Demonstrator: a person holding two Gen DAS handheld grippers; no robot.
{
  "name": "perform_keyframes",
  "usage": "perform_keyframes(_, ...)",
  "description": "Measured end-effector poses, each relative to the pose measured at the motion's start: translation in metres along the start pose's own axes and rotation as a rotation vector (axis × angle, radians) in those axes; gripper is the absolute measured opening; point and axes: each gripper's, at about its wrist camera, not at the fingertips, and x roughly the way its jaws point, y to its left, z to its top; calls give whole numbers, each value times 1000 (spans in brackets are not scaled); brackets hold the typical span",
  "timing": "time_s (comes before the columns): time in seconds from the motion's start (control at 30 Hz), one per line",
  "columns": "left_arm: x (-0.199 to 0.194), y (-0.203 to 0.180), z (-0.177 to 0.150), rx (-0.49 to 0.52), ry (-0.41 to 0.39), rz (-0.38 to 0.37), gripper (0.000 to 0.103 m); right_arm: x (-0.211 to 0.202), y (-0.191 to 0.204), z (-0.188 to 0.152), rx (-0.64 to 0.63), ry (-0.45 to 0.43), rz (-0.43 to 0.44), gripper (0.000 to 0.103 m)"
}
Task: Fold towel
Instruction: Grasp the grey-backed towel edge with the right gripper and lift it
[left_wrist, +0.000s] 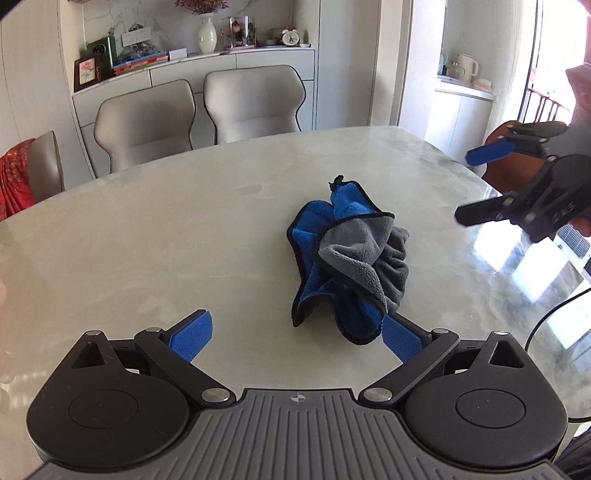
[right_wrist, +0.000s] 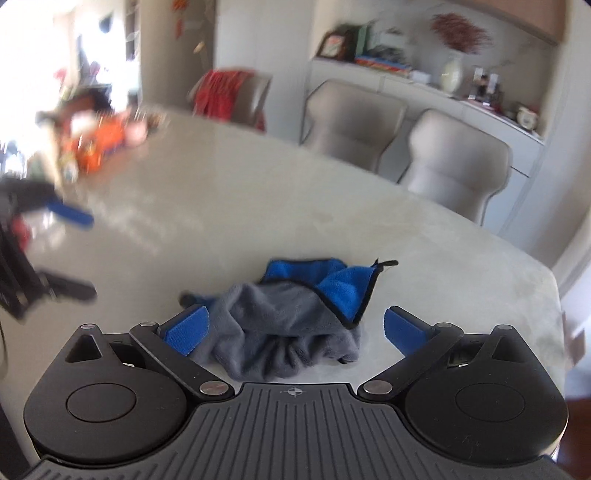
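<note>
Towel (left_wrist: 349, 258), blue on one side and grey on the other, lies crumpled in a heap near the middle of a pale marble table (left_wrist: 147, 229). Its long axis seems to run from near to far in the left view, a black-edged corner pointing away. Both tools, the left gripper (left_wrist: 295, 334) and right gripper (right_wrist: 295, 328), are spread wide and hold nothing. Folding has not begun; next, each probably needs to pinch a corner and spread the cloth flat.

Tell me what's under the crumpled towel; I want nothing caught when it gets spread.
Around the towel only bare marble table shows. Its bunched folds cover the spot beneath, so anything there is hidden.
</note>
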Motion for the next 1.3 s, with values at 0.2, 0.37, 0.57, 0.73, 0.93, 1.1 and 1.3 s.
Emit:
perform_keyframes(0.2,21,-1,2,33,47,-18,101,51,-11,8,-50,91,143,96)
perform_keyframes(0.37,33,2,1,58,67,-33,100,84,-21,16,-128,105,143,88)
perform_keyframes(0.57,45,10,3,32,77,-48,100,123,-39,18,-88,163,226,54)
perform_keyframes(0.73,50,14,8,11,71,-64,100,138,-47,16,-109,192,239,54)
perform_keyframes(0.93,54,12,11,10,78,-74,100,151,-53,13,-72,219,305,39)
perform_keyframes(1.1,57,10,12,10,87,-82,100,134,-48,9,-113,194,336,5)
perform_keyframes(1.3,66,3,16,29,85,-125,100,88,-38,5,-170,136,317,5)
